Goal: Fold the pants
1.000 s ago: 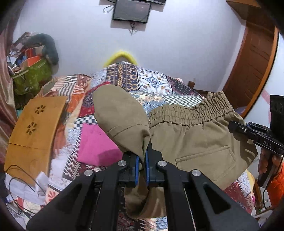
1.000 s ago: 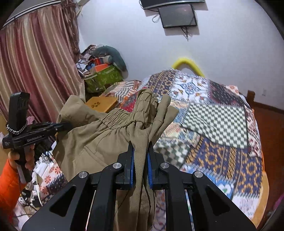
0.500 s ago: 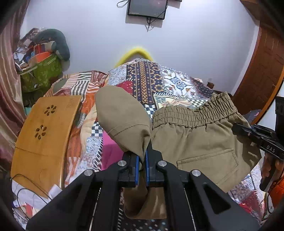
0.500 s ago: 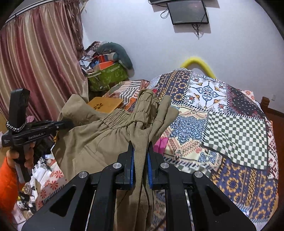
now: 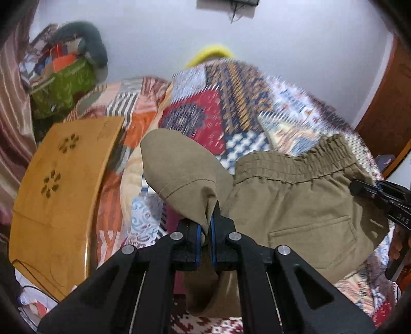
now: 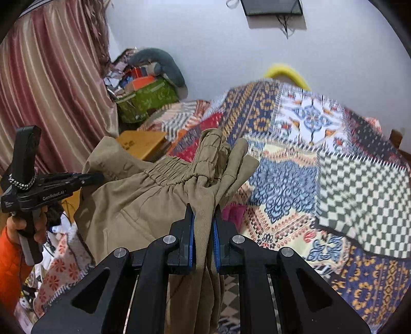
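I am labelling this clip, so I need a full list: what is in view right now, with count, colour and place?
khaki elastic-waist pants: one, khaki, held up over the bed by both grippers
patchwork bedspread: one, many colours, covering the bed
wooden lap table: one, tan, at the bed's left side
green patterned bag: one, green, in the corner by the curtain
striped curtain: one, pink and beige, left wall
wall screen: one, dark, high on the white wall
left gripper: black, blue pads, shut on the pants
right gripper: black, blue pads, shut on the pants

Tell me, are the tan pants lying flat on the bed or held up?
Held up. The tan cotton pants hang pinched in the left gripper and right gripper, above the patchwork bedspread.
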Available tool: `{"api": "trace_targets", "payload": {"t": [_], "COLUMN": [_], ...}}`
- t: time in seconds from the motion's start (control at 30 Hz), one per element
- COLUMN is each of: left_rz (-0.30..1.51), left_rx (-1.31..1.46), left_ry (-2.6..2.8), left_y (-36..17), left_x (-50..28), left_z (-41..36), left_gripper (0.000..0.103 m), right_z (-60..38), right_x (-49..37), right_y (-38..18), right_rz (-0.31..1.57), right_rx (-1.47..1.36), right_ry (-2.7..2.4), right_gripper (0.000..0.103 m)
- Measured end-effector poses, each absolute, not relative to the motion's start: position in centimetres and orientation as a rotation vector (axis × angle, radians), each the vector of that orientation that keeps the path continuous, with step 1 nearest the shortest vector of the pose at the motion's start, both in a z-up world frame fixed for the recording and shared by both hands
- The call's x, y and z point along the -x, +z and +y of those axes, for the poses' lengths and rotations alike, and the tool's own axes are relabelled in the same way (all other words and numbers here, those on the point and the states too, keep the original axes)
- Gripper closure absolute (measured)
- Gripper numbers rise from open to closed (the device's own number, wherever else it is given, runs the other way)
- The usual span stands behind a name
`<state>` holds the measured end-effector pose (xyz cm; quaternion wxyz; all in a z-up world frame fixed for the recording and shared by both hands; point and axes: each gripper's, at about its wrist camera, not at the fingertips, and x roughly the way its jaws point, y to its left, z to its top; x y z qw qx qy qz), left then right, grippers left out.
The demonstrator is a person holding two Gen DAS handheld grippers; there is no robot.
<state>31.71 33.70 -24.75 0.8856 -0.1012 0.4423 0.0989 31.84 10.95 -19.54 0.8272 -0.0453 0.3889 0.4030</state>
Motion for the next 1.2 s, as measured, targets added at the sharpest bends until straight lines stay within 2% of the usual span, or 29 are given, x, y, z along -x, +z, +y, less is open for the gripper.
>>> {"api": "trace_targets", "payload": {"t": [0.17,0.23,0.4,0.5,0.6,0.63,0.73,1.07,1.2], "left_rz": [1.008,1.025,1.007,1.014,1.015,1.013,1.009,0.95,1.003], "left_rx": [0.245,0.307,0.341,0.329,0.315,0.315,0.326,0.331,0.284], "left_ry": [0.249,0.239,0.242,0.253,0.281,0.294,0.297,0.339,0.397], "left_y": [-29.2,-30.7,-31.0,-30.7,-30.7,-30.7,-30.6,-28.1,-29.4], "left_x": [-32.0,-31.8,-31.2,-30.5,-29.3,-28.7,-27.5,-27.7,-29.5], "left_z": [35.7,36.7,36.7,36.5,36.9,37.1,37.5,38.5,38.8], "left_gripper": [0.095,0.088,0.086,0.08,0.063,0.06,0.06,0.059,0.059], "right_z": [11.2,10.8,10.6,10.1,9.2,9.0,8.2,8.3,9.6], "right_x": [-32.2,-32.6,-32.4,-32.0,-31.5,-31.4,-30.7,-30.3,-31.1], "right_y": [-22.7,-23.4,-24.3,-23.9,-23.7,-23.7,-23.6,-21.7,-23.0], "right_rz": [0.899,0.925,0.971,0.973,0.972,0.969,0.967,0.904,0.933], "right_rx": [0.157,0.164,0.225,0.228,0.247,0.251,0.254,0.25,0.254], "right_ry": [0.82,0.815,0.802,0.792,0.773,0.774,0.772,0.784,0.78], "right_gripper": [0.093,0.092,0.085,0.078,0.064,0.062,0.055,0.055,0.055]}}
